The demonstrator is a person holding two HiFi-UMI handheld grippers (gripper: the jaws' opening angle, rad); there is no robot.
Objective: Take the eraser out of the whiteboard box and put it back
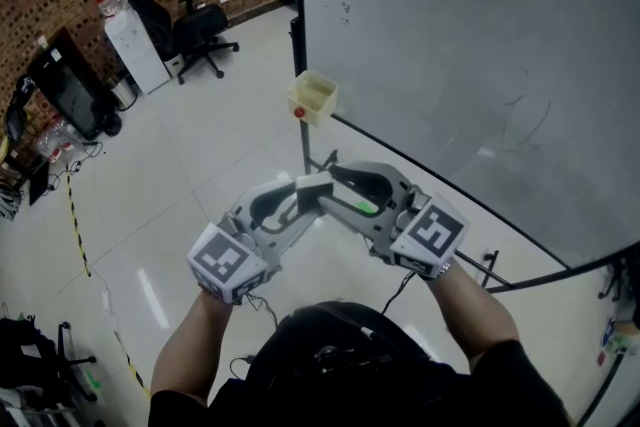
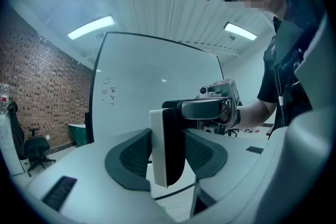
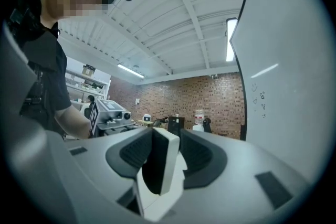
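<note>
The eraser (image 1: pixel 313 187), a white block with a black felt face, hangs in mid-air between my two grippers, which face each other in front of the whiteboard (image 1: pixel 470 45). In the left gripper view both pads of my left gripper (image 2: pixel 167 157) press on the eraser (image 2: pixel 166 144). In the right gripper view the eraser (image 3: pixel 160 160) stands between the jaws of my right gripper (image 3: pixel 161 152), with a thin gap at the white face. The pale yellow box (image 1: pixel 313 95) hangs at the whiteboard's lower left corner, above and beyond the grippers. My left gripper (image 1: pixel 298 202) and right gripper (image 1: pixel 336 183) meet at the eraser.
The whiteboard's stand leg (image 1: pixel 306 150) drops to the tiled floor just behind the grippers. A black office chair (image 1: pixel 203 30), a white water dispenser (image 1: pixel 135 47) and a dark monitor (image 1: pixel 65 87) stand along the brick wall at the left.
</note>
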